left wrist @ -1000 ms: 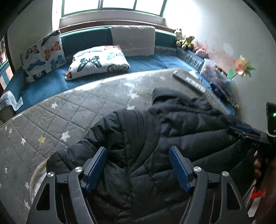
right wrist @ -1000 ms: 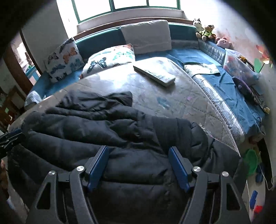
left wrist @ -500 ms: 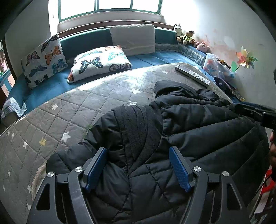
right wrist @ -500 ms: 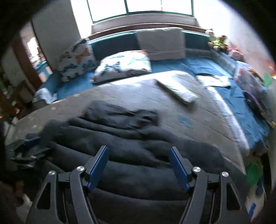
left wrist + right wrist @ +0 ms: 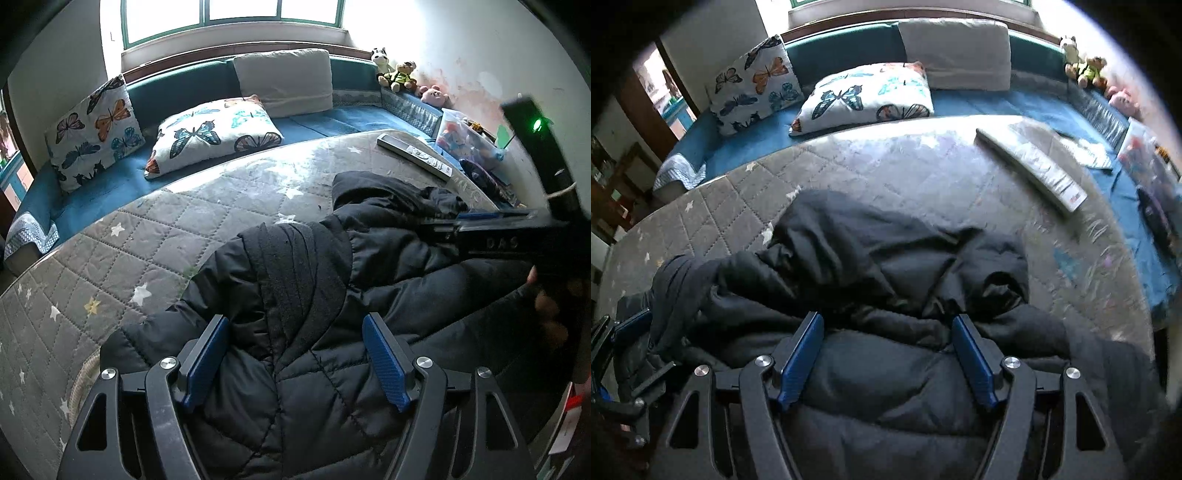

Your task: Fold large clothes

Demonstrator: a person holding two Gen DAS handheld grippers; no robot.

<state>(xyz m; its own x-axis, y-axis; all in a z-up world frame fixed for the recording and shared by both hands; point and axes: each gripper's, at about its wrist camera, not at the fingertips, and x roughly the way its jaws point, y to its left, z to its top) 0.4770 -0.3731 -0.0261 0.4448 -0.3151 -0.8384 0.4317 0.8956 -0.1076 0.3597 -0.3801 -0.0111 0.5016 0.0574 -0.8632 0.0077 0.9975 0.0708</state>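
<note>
Black quilted jacket lies rumpled across the lower half of both views on a grey star-quilted mat. Left gripper, bottom centre, stands wide, its blue pads apart above the jacket, gripping nothing. Right gripper likewise wide and empty over the jacket. A remote control lies at upper right.
</note>
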